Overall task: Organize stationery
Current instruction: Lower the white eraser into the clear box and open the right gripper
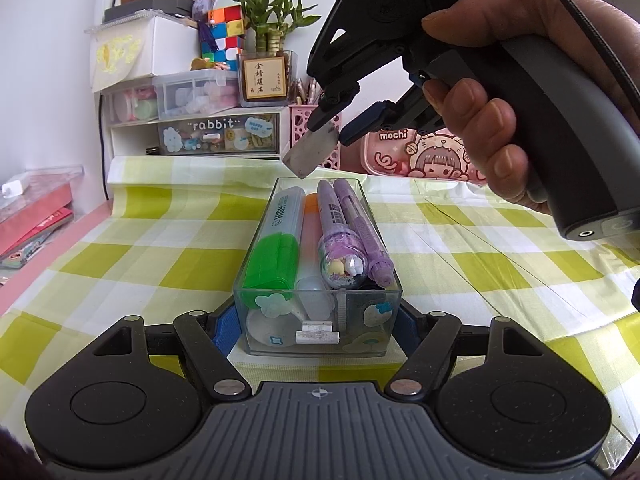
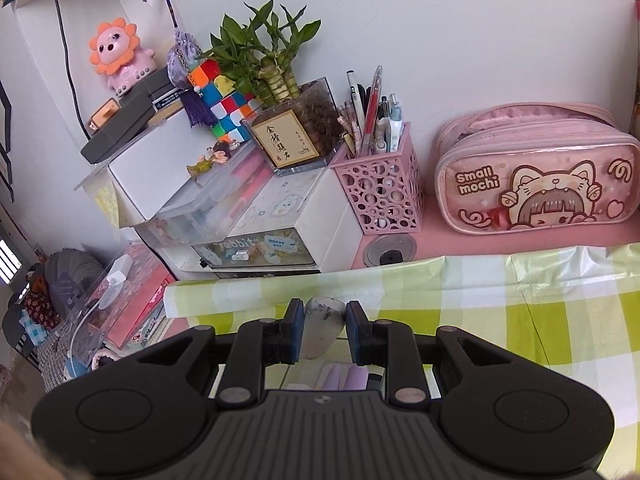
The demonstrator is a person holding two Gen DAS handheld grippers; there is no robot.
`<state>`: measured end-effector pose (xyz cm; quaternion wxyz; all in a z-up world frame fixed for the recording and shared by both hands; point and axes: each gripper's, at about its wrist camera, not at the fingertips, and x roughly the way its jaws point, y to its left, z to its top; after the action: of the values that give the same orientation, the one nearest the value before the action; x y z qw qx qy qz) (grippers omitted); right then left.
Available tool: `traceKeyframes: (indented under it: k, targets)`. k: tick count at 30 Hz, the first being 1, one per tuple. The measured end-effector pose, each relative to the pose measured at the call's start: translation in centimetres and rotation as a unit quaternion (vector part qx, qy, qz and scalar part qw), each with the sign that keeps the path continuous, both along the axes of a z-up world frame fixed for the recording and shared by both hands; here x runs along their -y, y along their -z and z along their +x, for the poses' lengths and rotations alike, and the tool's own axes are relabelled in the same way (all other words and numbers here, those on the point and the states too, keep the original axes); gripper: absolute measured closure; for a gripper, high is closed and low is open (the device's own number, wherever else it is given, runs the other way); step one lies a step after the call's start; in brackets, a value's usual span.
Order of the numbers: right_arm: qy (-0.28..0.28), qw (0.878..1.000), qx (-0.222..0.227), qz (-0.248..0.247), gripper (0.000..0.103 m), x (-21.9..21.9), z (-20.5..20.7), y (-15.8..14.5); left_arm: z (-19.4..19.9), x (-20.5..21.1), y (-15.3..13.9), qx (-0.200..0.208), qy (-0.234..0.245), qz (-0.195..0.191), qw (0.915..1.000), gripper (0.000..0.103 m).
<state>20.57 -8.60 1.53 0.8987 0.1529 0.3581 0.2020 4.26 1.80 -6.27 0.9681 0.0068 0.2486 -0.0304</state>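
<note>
A clear plastic box (image 1: pixel 320 346) stands on the green checked cloth, and my left gripper (image 1: pixel 318 328) is shut on its near end, one blue pad on each side wall. Inside lie a green highlighter (image 1: pixel 276 248), an orange one (image 1: pixel 310 216) and two purple pens (image 1: pixel 340 236). My right gripper (image 1: pixel 340 130), carried by a hand (image 1: pixel 500 140), hangs above the box's far end, shut on a smudged grey-white eraser (image 1: pixel 312 152). In the right wrist view the eraser (image 2: pixel 322 326) sits upright between the blue pads of the right gripper (image 2: pixel 320 332), with the pen ends just visible below.
Along the back wall stand a white drawer unit (image 2: pixel 256 248) with a potted bamboo (image 2: pixel 280 80) on it, a pink pen holder (image 2: pixel 380 192) full of pens and a pink "Small mochi" pencil case (image 2: pixel 536 184). Books and a box (image 1: pixel 36 208) lie at the left.
</note>
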Motion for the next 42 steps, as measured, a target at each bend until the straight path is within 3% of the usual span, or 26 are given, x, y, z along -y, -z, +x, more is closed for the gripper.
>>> traceKeyframes:
  k: [11,16,19,29,42]
  targets:
    - [-0.023,0.998,0.011,-0.053,0.085,-1.8,0.0,0.8,0.0,0.0,0.0,0.001,0.000,-0.001,1.0000,0.031]
    - [-0.007,0.997,0.014,-0.079,0.085,-1.8,-0.2,1.1,0.0,0.0,0.0,0.001,0.000,-0.001,1.0000,0.031]
    - [-0.033,0.997,0.014,-0.064,0.084,-1.9,-0.2,1.3,-0.1,0.0,0.0,0.001,0.000,-0.001,1.0000,0.031]
    - [-0.066,0.990,0.049,-0.116,0.084,-3.1,-1.0,1.2,0.0,0.0,0.1,0.001,0.000,0.001,1.0000,0.031]
    - [-0.024,0.999,0.027,-0.035,0.084,1.7,-3.0,1.6,0.0,0.0,0.1,0.001,0.000,0.000,1.0000,0.031]
